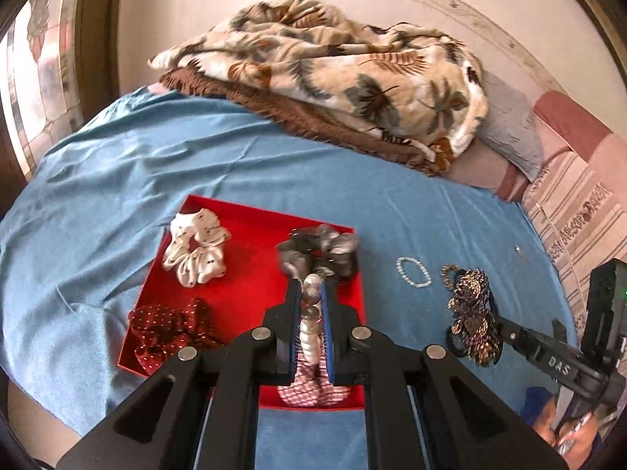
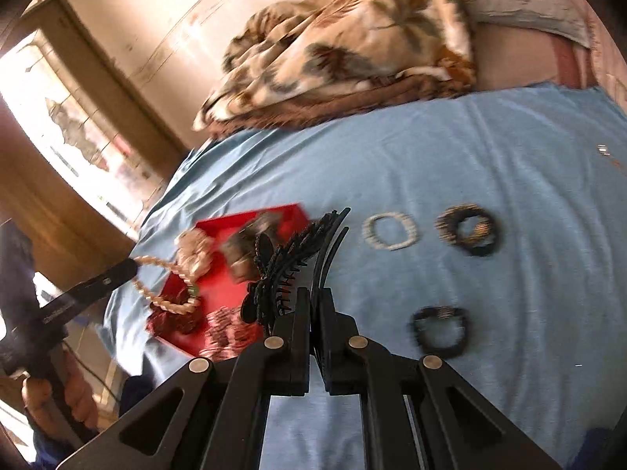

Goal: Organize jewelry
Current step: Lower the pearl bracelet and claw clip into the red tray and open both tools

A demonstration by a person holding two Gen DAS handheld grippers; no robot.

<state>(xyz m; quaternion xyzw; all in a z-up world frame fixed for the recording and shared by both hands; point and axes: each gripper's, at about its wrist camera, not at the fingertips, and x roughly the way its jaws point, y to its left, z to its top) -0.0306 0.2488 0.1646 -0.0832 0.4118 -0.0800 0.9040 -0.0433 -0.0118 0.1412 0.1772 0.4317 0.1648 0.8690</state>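
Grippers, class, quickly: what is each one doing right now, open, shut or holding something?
Left gripper: shut on the pearl necklace, above the red tray.
Right gripper: shut on the black hair clip.

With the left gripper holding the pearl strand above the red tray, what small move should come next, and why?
Probably lower the left gripper slightly and open it. It is shut on the pearl necklace, which hangs over the red tray, between the grey scrunchie and the red-and-white checked scrunchie. The right gripper is busy, shut on a black hair clip over the blue sheet.
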